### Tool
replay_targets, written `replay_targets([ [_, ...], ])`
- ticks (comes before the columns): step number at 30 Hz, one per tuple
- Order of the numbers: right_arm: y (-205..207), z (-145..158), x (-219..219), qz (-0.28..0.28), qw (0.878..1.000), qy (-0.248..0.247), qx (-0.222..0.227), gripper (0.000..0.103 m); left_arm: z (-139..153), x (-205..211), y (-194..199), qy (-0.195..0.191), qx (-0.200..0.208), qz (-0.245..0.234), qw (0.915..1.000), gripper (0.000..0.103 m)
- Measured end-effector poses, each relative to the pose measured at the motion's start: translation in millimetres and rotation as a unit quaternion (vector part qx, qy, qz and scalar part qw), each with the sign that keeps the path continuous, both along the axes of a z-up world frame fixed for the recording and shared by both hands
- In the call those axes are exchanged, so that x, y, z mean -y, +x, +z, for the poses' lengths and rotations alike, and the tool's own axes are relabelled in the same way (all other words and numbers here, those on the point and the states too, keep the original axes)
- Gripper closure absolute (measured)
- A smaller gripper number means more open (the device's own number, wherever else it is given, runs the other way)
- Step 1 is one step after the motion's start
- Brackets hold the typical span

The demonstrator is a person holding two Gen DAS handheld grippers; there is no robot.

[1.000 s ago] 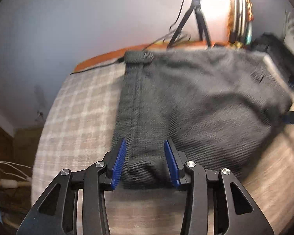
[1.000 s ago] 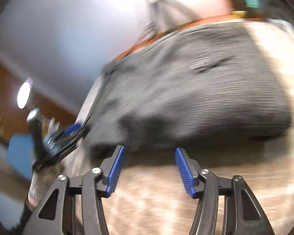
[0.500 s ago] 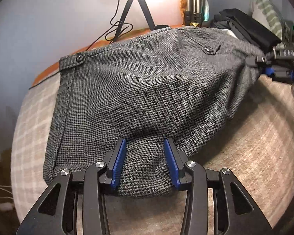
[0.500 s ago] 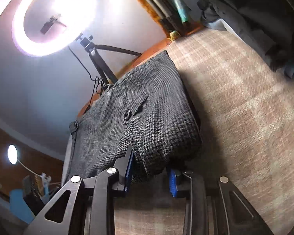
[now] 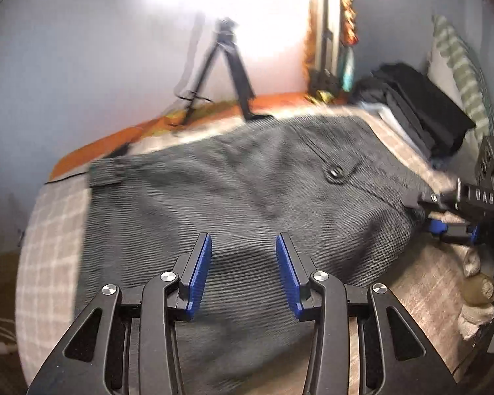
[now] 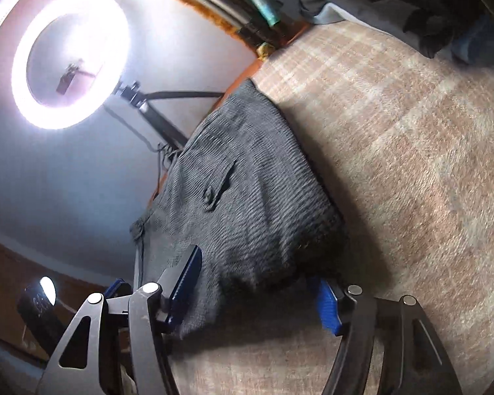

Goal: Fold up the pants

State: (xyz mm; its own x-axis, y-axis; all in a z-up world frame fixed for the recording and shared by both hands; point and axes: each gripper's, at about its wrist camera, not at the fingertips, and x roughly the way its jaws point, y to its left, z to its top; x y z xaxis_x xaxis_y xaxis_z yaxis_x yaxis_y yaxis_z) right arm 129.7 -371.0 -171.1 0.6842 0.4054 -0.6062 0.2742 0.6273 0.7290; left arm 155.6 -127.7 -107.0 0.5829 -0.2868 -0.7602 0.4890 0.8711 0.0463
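A plaid bed (image 5: 49,263) carries folded pants (image 5: 247,204) — soft, thick, limp. Left gripper (image 5: 243,266) gapes above them; right gripper (image 6: 257,293) straddles a corner, unclosed — grip folded edges.

Left gripper (image 5: 243,271) and right gripper (image 6: 257,291), jaws parted, both low and level.

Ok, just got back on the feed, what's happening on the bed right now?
A person with a claw in each hand is folding dark grey woven pants on the plaid blanket. The left claw hovers open over the near edge. The right claw straddles the pants' side edge, one finger above the fabric and one below, not yet clamped.
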Motion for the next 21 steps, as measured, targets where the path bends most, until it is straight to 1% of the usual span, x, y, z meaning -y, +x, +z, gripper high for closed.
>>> replay_targets([
  [1,3,-3,2,-0.009,1.000,0.006,0.000,0.038,-7,6,1,0.014,-0.001,-0.005,0.9999,0.063],
  [2,3,-3,4,-0.013,1.000,0.009,0.001,0.040,-20,14,3,0.041,-0.003,-0.007,0.9991,0.063],
  [3,5,-3,4,-0.015,1.000,0.009,0.002,0.043,-30,18,7,0.057,-0.009,-0.006,0.9983,0.063],
  [4,9,-3,3,-0.012,1.000,0.005,0.000,0.055,-41,19,8,0.071,-0.016,-0.006,0.9973,0.062],
  [5,13,-2,2,-0.006,1.000,-0.005,-0.005,0.061,-45,20,8,0.075,-0.015,-0.007,0.9970,0.062],
  [6,15,-1,0,0.000,1.000,-0.020,-0.008,0.062,-44,19,6,0.072,-0.007,-0.008,0.9974,0.062],
  [7,16,0,-1,0.004,1.000,-0.030,-0.007,0.064,-43,19,7,0.073,-0.008,-0.008,0.9973,0.062],
  [9,16,1,-2,0.008,0.999,-0.038,-0.004,0.064,-38,18,6,0.068,-0.008,-0.001,0.9977,0.063],
  [10,17,0,-1,0.008,0.999,-0.036,-0.004,0.060,-35,17,6,0.064,-0.006,0.004,0.9979,0.063],
  [11,17,-2,0,0.006,0.999,-0.032,-0.003,0.058,-30,16,6,0.052,-0.004,0.013,0.9986,0.063],
  [13,18,-6,3,-0.002,1.000,-0.022,0.000,0.057,-20,14,4,0.028,0.000,0.022,0.9994,0.063],
  [15,18,-5,1,-0.006,1.000,-0.028,0.007,0.055,-16,12,1,0.020,0.006,0.026,0.9994,0.063],
  [16,20,-3,-2,-0.002,0.999,-0.043,0.008,0.057,-15,13,0,0.021,0.008,0.026,0.9994,0.063],
  [17,22,0,-7,0.003,0.998,-0.069,0.006,0.062,-18,13,0,0.027,0.007,0.025,0.9993,0.063],
  [18,24,2,-10,0.006,0.996,-0.089,0.003,0.065,-22,14,2,0.032,0.003,0.024,0.9992,0.063],
  [20,26,3,-12,0.005,0.995,-0.102,-0.002,0.074,-36,17,8,0.044,-0.015,0.026,0.9986,0.063],
  [21,26,4,-10,-0.002,0.995,-0.098,-0.004,0.075,-40,17,8,0.043,-0.018,0.025,0.9986,0.062],
])
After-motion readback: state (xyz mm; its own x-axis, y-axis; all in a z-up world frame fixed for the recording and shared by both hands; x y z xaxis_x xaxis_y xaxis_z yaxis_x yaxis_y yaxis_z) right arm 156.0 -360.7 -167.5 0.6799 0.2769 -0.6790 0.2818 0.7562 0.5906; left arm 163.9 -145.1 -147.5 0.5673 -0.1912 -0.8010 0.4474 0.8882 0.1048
